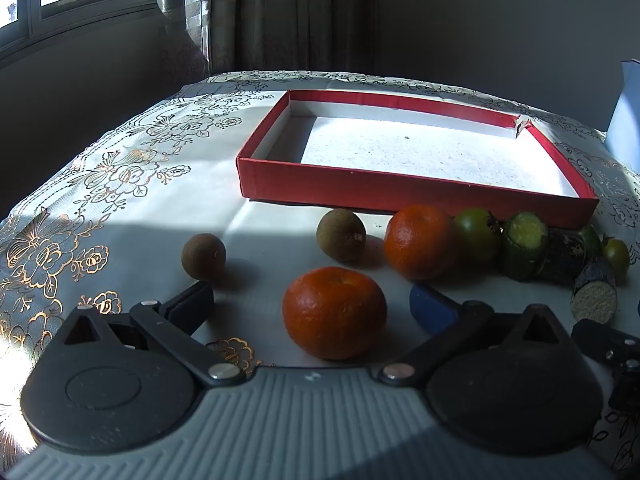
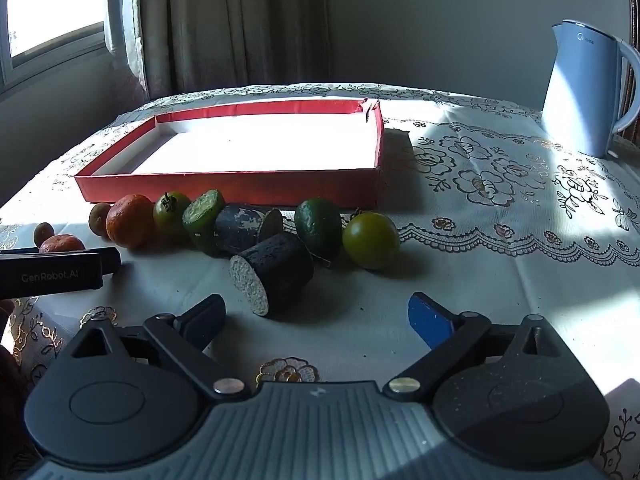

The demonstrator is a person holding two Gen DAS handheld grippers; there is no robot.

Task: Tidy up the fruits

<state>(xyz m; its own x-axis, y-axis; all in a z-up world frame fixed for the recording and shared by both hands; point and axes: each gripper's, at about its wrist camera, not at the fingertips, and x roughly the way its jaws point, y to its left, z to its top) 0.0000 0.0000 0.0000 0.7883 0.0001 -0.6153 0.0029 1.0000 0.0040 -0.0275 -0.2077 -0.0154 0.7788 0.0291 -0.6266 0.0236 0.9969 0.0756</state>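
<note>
My left gripper (image 1: 312,306) is open, low over the cloth, with a near orange (image 1: 335,312) lying between its fingers, untouched by the pads. A second orange (image 1: 420,240) and two brown round fruits (image 1: 203,256) (image 1: 341,234) lie beyond. My right gripper (image 2: 316,318) is open and holds nothing; a dark cut cane piece (image 2: 272,276) lies just ahead of it. Behind that sit another cane piece (image 2: 244,228), a green cut piece (image 2: 202,216), a dark green fruit (image 2: 319,228) and green tomatoes (image 2: 371,240) (image 2: 170,210). The red box (image 1: 400,190) (image 2: 224,188) stands empty behind the row.
A pale blue kettle (image 2: 580,92) stands at the back right of the table. The floral tablecloth (image 2: 480,184) covers the whole top. Curtains and a window lie beyond the far edge. The left gripper's body (image 2: 52,272) shows at the left of the right wrist view.
</note>
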